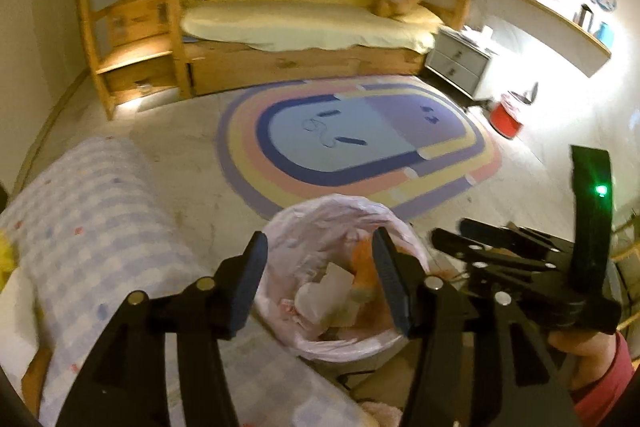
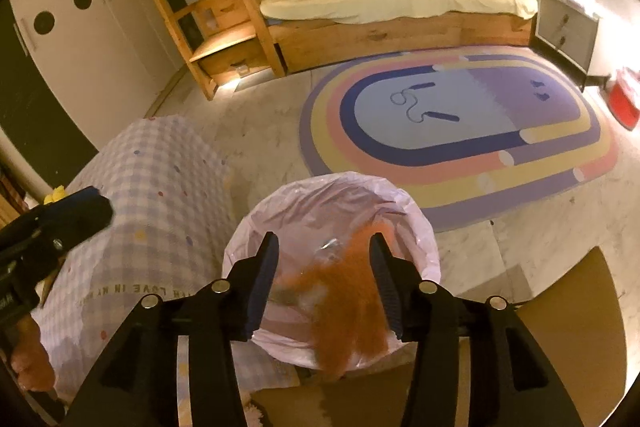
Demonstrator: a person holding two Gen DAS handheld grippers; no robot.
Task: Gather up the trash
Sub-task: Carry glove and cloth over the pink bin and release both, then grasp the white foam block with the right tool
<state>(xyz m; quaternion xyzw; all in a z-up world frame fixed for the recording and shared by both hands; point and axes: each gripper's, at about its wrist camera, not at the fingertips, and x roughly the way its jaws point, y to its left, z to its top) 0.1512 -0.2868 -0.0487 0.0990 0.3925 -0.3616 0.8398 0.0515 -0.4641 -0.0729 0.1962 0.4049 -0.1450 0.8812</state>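
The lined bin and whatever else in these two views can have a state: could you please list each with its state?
Lined bin: upright, open, partly filled.
Orange peel: blurred, between the right gripper's fingers over the bin, apparently dropping.
Crumpled paper: lying inside the bin.
Left gripper: open, nothing held.
Right gripper: open.
Red bin: upright, lined, by the nightstand.

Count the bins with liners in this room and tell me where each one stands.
2. The white-lined bin stands on the floor just below both hand-held grippers, beside the checked bedding. The red bin stands by the grey nightstand. Others may be hidden.
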